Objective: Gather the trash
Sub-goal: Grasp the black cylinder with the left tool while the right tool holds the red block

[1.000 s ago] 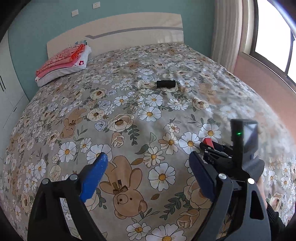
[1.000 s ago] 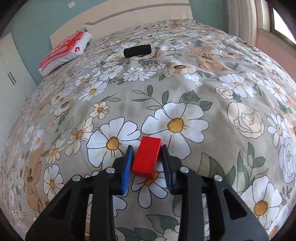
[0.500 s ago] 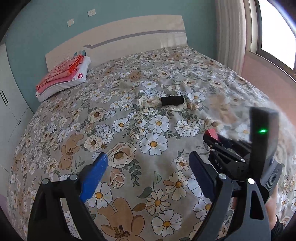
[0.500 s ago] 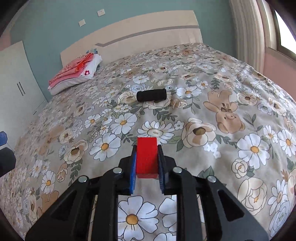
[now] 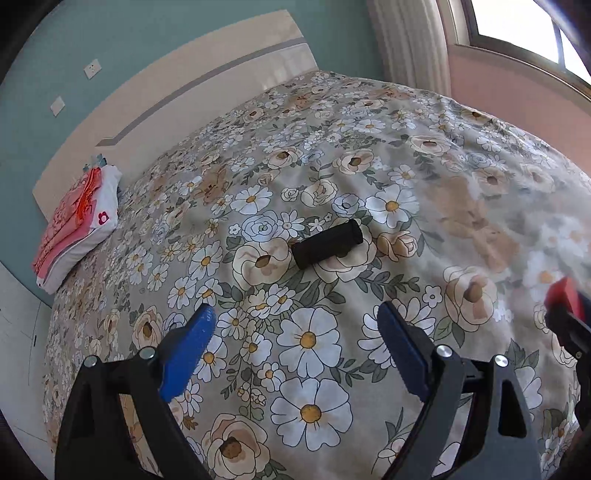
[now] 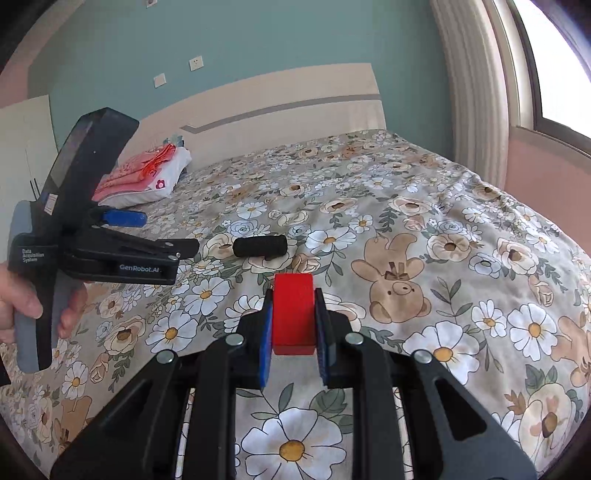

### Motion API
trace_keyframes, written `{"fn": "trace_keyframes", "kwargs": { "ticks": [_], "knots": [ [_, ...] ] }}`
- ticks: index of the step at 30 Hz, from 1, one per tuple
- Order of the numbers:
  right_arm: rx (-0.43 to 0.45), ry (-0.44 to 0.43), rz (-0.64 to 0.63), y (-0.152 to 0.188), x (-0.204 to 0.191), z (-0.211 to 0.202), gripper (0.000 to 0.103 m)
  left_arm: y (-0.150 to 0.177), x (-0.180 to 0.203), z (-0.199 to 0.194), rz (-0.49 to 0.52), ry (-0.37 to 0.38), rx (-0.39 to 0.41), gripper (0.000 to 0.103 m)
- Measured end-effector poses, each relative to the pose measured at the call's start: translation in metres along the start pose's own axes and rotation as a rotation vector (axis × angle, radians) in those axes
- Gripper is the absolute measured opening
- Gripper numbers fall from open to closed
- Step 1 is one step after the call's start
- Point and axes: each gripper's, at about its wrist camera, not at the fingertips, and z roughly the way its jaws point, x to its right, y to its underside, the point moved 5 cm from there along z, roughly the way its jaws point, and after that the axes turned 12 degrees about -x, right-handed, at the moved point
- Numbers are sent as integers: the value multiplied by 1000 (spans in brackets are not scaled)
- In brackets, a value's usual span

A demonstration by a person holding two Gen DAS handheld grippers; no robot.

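**Two hand-held grippers over a flowered bed, one loaded, one empty**

While the right gripper (image 6: 293,325) fills the bottom centre of its own view, its blue pads are clenched on a red block (image 6: 293,314), held upright above the bedspread (image 6: 443,258); the same block shows blurred at the right edge of the left wrist view (image 5: 563,295). The left gripper (image 5: 295,332), at the bottom of its view, has its blue fingers (image 5: 188,341) spread wide, with only fabric showing between them. In the right wrist view that gripper sits at centre left, gripped by a hand (image 6: 22,306) at the left edge. Beyond it, near the middle of both views, a black cylinder (image 5: 327,243) lies on its side on the bedspread, apart from either gripper. Farther back, toward the upper left, a folded pink-and-white stack (image 5: 77,225) rests beside the pale headboard (image 5: 207,88). A curtain (image 6: 476,92) and window (image 5: 524,26) occupy the upper right.
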Motion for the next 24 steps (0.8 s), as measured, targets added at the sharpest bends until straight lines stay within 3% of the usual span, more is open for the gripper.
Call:
{"fn": "trace_keyframes", "kwargs": {
  "ticks": [8, 13, 15, 16, 18, 19, 22, 24],
  "knots": [
    [-61, -48, 52, 4, 18, 20, 21, -54, 29, 53, 436, -37, -91, 91],
    [-94, -66, 54, 8, 19, 31, 21, -76, 54, 90, 606, 6, -118, 91],
    [-85, -66, 49, 8, 18, 28, 21, -74, 61, 112, 667, -10, -166, 91],
    [-81, -67, 47, 8, 17, 26, 21, -72, 63, 121, 687, -12, -187, 90],
    [-79, -70, 45, 8, 17, 26, 21, -71, 64, 131, 682, 6, -201, 70],
    [-81, -66, 42, 8, 17, 27, 21, -74, 60, 135, 646, 11, -202, 45],
    [-91, -66, 39, 9, 16, 28, 21, -79, 50, 137, 523, 45, -192, 42],
    [-92, -64, 36, 10, 14, 28, 21, -76, 49, 134, 466, 27, -156, 41]
  ]
}}
